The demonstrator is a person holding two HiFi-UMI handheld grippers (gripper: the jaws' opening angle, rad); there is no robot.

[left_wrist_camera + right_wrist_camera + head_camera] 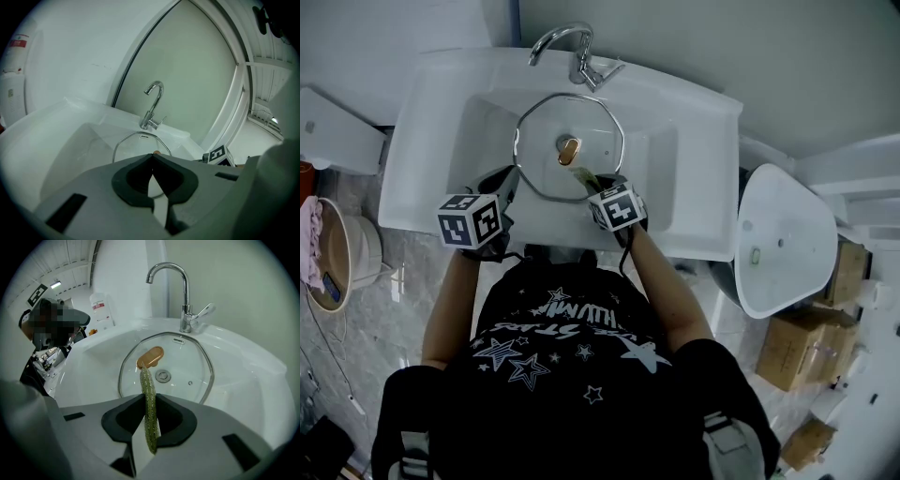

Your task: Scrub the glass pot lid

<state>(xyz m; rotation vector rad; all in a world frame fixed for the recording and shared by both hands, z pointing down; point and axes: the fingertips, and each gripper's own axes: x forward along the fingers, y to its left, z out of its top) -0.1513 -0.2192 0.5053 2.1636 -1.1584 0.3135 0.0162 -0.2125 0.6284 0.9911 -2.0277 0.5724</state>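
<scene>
The glass pot lid [572, 117] with its brown knob [568, 150] lies tilted in the white sink basin [694, 187]. My left gripper [512, 180] is at the lid's near left rim. In the left gripper view its jaws [152, 159] meet at the tips, with the lid [136, 145] rim showing in the gap, so they look shut on it. My right gripper [598, 184] is shut on a green scrub pad [149, 408], held edge-on. The pad's far end reaches the knob [151, 357] on the lid [187, 366].
A chrome faucet [577, 52] stands at the sink's back, above the lid. The drain [163, 376] shows through the glass. A second white basin [783, 244] and cardboard boxes [797, 352] are on the right. A bucket [337, 253] sits on the floor at left.
</scene>
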